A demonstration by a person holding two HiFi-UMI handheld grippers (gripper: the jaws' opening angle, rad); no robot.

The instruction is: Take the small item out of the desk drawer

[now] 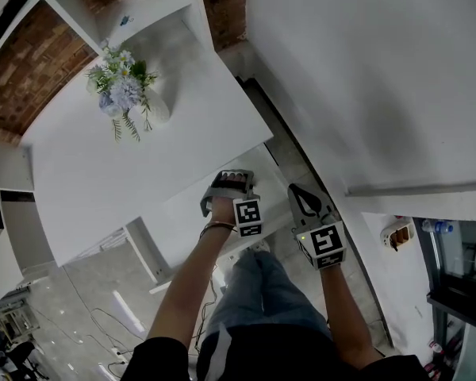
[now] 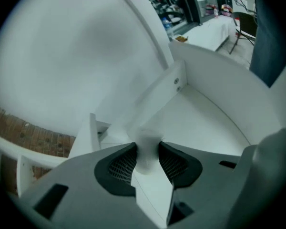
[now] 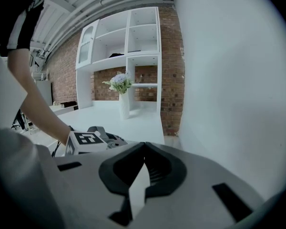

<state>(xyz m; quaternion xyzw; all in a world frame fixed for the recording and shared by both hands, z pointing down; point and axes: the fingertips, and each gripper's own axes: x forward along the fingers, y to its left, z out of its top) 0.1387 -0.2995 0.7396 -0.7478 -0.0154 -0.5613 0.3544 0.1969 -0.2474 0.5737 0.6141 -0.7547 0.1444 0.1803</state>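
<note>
The white desk [image 1: 103, 173] has its drawer [image 1: 184, 213] pulled out under the front edge. My left gripper [image 1: 228, 179] reaches into the drawer. In the left gripper view a small white rounded item [image 2: 148, 149] sits between the dark ribbed pads [image 2: 123, 165], and both pads press on its sides. Around it lie the drawer's white floor [image 2: 205, 123] and its side wall [image 2: 229, 75]. My right gripper [image 1: 303, 193] hangs to the right of the drawer near the white wall. Its jaws meet at the tips [image 3: 144, 146] with nothing between them.
A white vase of pale flowers [image 1: 127, 90] stands at the desk's far side, also visible in the right gripper view [image 3: 122, 97]. White shelving [image 3: 128, 37] backs onto a brick wall. A white wall [image 1: 365, 78] runs close on the right. Cables lie on the floor under the desk.
</note>
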